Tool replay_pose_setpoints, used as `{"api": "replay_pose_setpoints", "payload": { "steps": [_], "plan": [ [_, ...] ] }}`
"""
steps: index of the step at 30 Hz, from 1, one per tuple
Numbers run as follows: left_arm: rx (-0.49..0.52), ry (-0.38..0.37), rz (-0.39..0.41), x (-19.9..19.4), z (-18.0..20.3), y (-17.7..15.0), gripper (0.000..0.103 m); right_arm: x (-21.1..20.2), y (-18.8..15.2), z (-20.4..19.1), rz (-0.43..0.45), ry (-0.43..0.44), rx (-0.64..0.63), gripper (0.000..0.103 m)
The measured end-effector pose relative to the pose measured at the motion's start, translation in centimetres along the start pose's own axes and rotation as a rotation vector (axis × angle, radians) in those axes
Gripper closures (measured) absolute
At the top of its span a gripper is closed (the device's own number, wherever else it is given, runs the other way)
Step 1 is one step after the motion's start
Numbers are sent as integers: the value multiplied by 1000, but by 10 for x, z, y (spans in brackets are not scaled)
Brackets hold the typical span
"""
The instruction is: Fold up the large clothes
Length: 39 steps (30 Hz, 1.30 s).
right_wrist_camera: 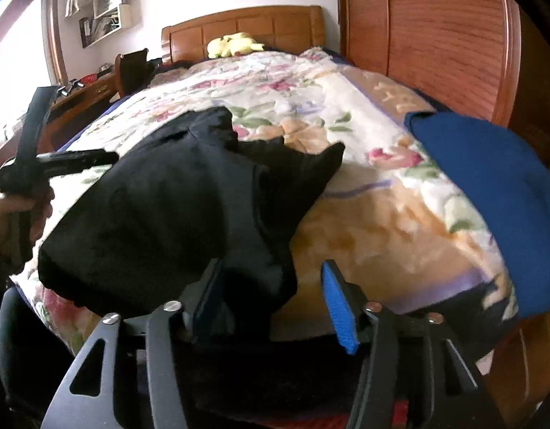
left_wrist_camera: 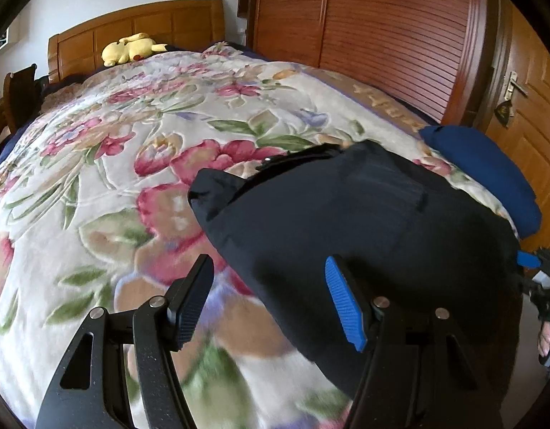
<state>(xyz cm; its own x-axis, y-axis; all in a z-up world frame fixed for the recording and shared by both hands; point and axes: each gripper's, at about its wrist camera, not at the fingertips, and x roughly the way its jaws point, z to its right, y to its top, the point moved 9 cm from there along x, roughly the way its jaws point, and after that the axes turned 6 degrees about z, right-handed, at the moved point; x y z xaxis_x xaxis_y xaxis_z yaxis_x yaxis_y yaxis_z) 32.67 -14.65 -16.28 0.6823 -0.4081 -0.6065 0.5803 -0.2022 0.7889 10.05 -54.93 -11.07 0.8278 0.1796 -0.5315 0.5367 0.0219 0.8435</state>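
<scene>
My black garment (left_wrist_camera: 364,221) lies on the pink-and-green floral blanket (left_wrist_camera: 139,136); beside it, a plain blue cloth (left_wrist_camera: 489,175).

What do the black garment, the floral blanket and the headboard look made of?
Black garment: thin matte woven fabric, probably synthetic; smooth with soft creases. Floral blanket: plush fleece, apparently; the printed flowers have a sculpted, fuzzy pile. Headboard: varnished orange-brown wood with glossy panels.

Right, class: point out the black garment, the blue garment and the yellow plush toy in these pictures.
black garment (left_wrist_camera: 364,221), left wrist view, on its broad top panel.
blue garment (right_wrist_camera: 489,193), right wrist view, middle of the folded cloth.
yellow plush toy (left_wrist_camera: 132,50), left wrist view, on its body by the headboard.
</scene>
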Motion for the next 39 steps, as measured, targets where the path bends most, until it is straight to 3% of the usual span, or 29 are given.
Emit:
{"api": "replay_pose_setpoints", "payload": {
  "steps": [5,16,24,28,30,31,32,35,39],
  "plan": [
    [-6,6,-10,20,-8,10,37,13,-6,4,-17,16,37,32],
    [-6,58,-45,65,-29,21,36,31,-12,0,-52,79,94,31],
    [-102,17,-94,82,-41,13,32,36,-15,-3,-63,109,124,32],
    [-139,1,-108,85,-41,8,32,38,-17,-4,-71,145,160,39],
    [-146,-7,-116,86,-40,6,32,38,-17,-6,-72,159,162,46],
    [-147,-15,-119,87,-39,6,34,38,-17,-7,-72,180,171,55],
    [-148,-20,-121,87,-38,6,38,38,-17,-8,-73,204,181,70],
    [-150,-50,-135,85,-32,6,54,38,-18,-12,-70,256,198,74],
    [-91,-4,-128,74,-29,11,73,30,-16,-12,-15,258,193,86]
  ]
}}
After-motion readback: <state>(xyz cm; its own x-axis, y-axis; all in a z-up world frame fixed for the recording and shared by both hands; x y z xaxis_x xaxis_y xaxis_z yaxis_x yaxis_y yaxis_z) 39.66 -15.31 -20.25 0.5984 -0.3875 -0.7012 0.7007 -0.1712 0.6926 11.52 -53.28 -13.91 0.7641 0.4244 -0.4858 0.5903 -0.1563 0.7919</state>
